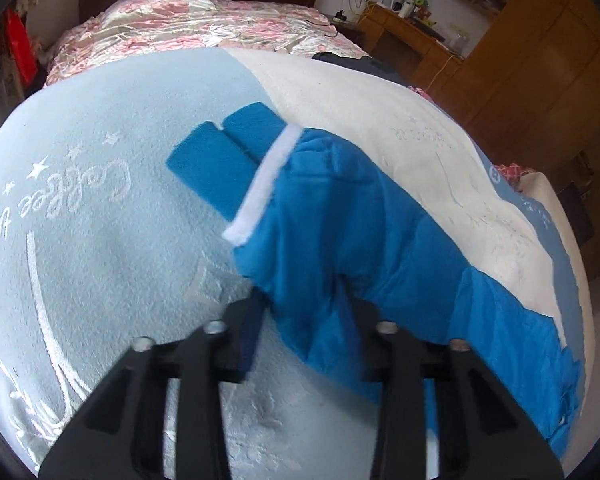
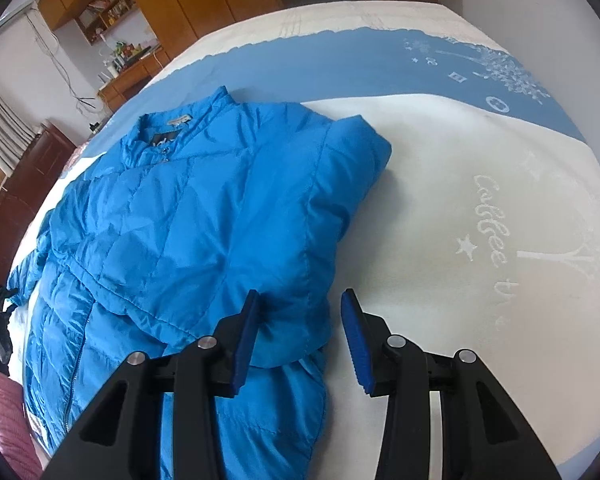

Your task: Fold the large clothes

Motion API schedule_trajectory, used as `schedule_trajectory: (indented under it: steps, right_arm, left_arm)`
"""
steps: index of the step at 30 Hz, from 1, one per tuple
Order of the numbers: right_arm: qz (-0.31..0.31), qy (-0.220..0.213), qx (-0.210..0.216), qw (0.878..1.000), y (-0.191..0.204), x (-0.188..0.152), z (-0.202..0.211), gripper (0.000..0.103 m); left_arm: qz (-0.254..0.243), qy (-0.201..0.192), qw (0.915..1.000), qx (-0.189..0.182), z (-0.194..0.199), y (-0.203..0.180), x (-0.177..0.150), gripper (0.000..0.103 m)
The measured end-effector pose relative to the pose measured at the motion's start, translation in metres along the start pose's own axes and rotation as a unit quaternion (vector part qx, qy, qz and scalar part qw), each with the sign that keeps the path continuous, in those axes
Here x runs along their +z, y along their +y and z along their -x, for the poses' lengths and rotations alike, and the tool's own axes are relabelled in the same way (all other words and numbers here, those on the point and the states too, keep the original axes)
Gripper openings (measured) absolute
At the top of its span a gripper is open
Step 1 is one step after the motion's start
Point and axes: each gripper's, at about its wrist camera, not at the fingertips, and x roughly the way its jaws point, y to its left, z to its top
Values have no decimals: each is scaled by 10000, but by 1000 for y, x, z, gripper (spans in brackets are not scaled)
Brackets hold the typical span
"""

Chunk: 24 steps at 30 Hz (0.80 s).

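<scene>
The left gripper [image 1: 304, 292] is seen clamped down on a bunched bit of the blue puffer jacket [image 1: 340, 216], sleeve end by the look of it, with the fabric pinched between the jaws and lifted a little off the blanket [image 1: 100, 200]. The cuff [image 1: 220, 164] with its white trim band [image 1: 266, 184] is stretched out just past the fingers. Over on the other side, the right gripper [image 2: 300, 320] is held wide open, nothing in it, jaws straddling the edge of a sleeve already laid across the jacket's [image 2: 188, 220] chest. So the step in hand is probably the sleeve fold-in: one sleeve looks done, the second is being carried over. For the next move, the pinched sleeve would likely need to be brought across the body and laid flat, and the slippery puffy fabric could easily slide back, so a bit of pressing down may be called for. Count-wise: one jacket, spread on the bed near the middle of the blue and white blanket, two grippers, one blanket, and one flowery quilt [image 1: 200, 24] further up the bed.
</scene>
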Motion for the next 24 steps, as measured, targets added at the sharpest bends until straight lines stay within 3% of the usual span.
schedule_trajectory:
  steps: [3, 9, 12, 15, 18, 24]
  right_arm:
    - [-31, 19, -20, 10000, -2, 0, -4, 45]
    - [-93, 44, -12, 9999, -5, -1, -9, 50]
    - [-95, 2, 26, 10000, -3, 1, -3, 50]
    - [11, -211, -30, 9998, 2, 1, 14, 50]
    - [120, -358, -83, 9993, 9, 0, 28, 50]
    - [185, -338, 33, 9993, 12, -9, 38, 50]
  left_arm:
    - [-7, -52, 10000, -58, -2, 2, 1, 13]
    - [-90, -318, 9994, -34, 4, -10, -6, 7]
    - [-284, -645, 9972, -248, 28, -27, -11, 6]
    - [-792, -970, 9904, -593, 66, -65, -24, 6]
    - [-1493, -1182, 9764, -1019, 106, -120, -48, 6]
    - [-2932, -1179, 9285, -1951, 161, -248, -140, 6]
